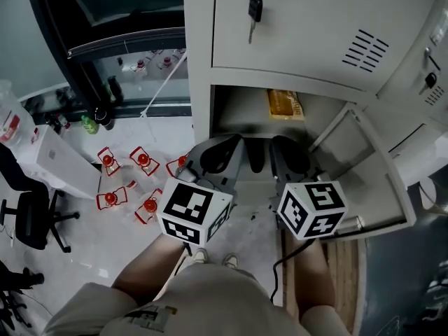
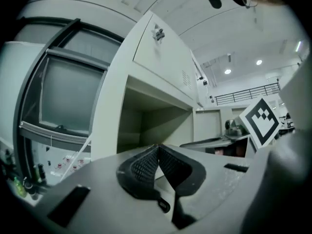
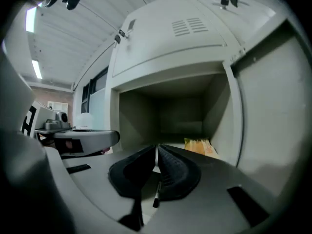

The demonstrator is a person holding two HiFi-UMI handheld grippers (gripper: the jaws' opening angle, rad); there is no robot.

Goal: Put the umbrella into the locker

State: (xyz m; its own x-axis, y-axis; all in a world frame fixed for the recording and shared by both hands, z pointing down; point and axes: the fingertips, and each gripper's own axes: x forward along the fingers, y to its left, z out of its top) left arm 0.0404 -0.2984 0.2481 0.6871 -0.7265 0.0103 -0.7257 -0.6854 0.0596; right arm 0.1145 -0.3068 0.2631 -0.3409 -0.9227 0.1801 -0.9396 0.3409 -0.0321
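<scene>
**Obs.** L gripper (image 2: 157, 149) and R gripper (image 3: 156, 149) are held side by side, approx. level, at the mouth of the open compartment (image 1: 241, 114) of the locker (image 1: 294, 40). The level aim matches the compartment's height, so each gripper view looks straight in. The door (image 1: 371, 187) is swung wide to the right, presumably to keep the opening clear for both grippers.

**Jaws.**
- L: pads are brought fully together, tips touching, nothing between them.
- R: likewise closed tip to tip, nothing gripped.
- Nothing is carried by either. Closed and empty reads as a neutral pose, not a grasp.

**Umbrella.** Not seen in any view.
- It is not in the jaws and not on the visible floor (image 1: 84, 250).
- It is not made out inside the compartment. The front of the compartment floor is hidden behind the grippers, so its presence there can't be ruled out.
- The only item seen inside is a yellow packet (image 1: 284, 105), at the back, towards the right wall.

**Other.** A key (image 1: 255, 7) is left hanging from the door above. Small red items (image 1: 143, 159) are scattered on the floor to the left, well apart from the locker.

**Judgement.** Task stage can't be settled from this. Either the umbrella is already stowed out of sight, or it is yet to be fetched.
</scene>
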